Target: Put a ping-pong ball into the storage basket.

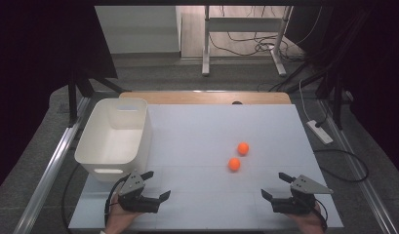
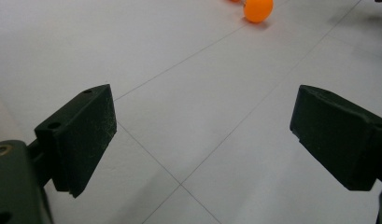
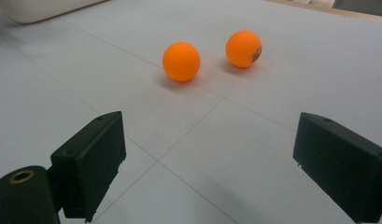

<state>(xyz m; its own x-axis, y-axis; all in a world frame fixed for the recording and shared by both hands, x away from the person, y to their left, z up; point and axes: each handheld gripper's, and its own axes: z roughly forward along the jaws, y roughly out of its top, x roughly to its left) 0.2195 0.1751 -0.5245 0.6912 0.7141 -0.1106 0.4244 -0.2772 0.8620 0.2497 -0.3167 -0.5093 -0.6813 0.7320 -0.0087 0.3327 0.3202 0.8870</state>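
Here two round, smooth orange balls point(image 3: 181, 61) lie before each wide-open, empty hand-held gripper point(image 3: 207, 163).

Print on far ball point(image 3: 244, 48): a small dark mark on its right side, too small to read.
Near ball point(image 3: 181, 61): plain orange, no lettering on the side that shows.
Bin point(image 1: 114, 139): plain white walls, no label.
Table point(image 1: 197, 126): thin seam lines, no writing or numbers.
Readable text: none can be made out.
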